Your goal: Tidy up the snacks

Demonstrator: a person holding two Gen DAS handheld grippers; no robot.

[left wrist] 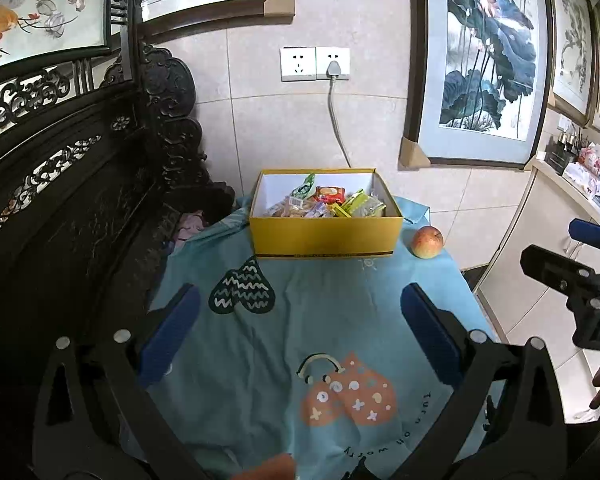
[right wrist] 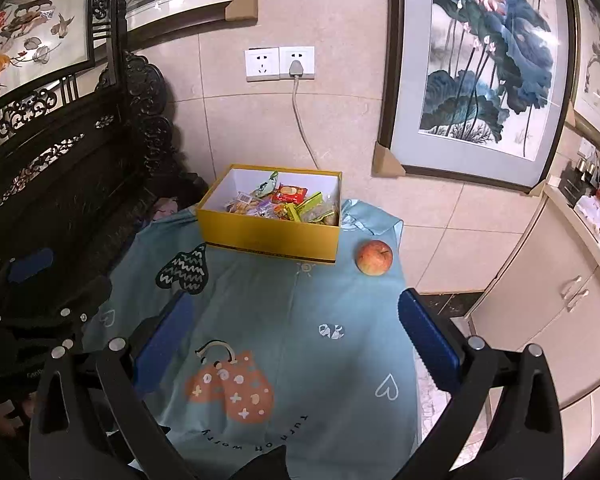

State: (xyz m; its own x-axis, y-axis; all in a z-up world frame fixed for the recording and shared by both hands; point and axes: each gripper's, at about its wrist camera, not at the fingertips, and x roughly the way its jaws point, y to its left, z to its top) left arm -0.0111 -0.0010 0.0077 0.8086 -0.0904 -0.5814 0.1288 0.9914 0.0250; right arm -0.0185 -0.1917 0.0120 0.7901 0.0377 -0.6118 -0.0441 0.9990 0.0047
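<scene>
My left gripper (left wrist: 300,336) hung over the near half of the table with its blue pads spread wide and nothing between them; my right gripper (right wrist: 296,334) was the same, fully parted and empty. Below both lay the teal tablecloth (left wrist: 324,304), the biggest thing I had in view, printed with an orange strawberry pair and the words "Turn on worry" along its near edge, read upside down from my seat. A dark heart with zigzag lines sat at ten o'clock from the left gripper. The yellow box (left wrist: 326,236) stood at the far side of the cloth, at twelve o'clock from the left gripper and eleven o'clock from the right, well apart from both. Its lid was off, and the snacks (left wrist: 328,202) lay heaped inside; their wrapper print was too small for me to read. The apple (right wrist: 374,257) rested on the cloth just beside the box's right corner, at one o'clock.
</scene>
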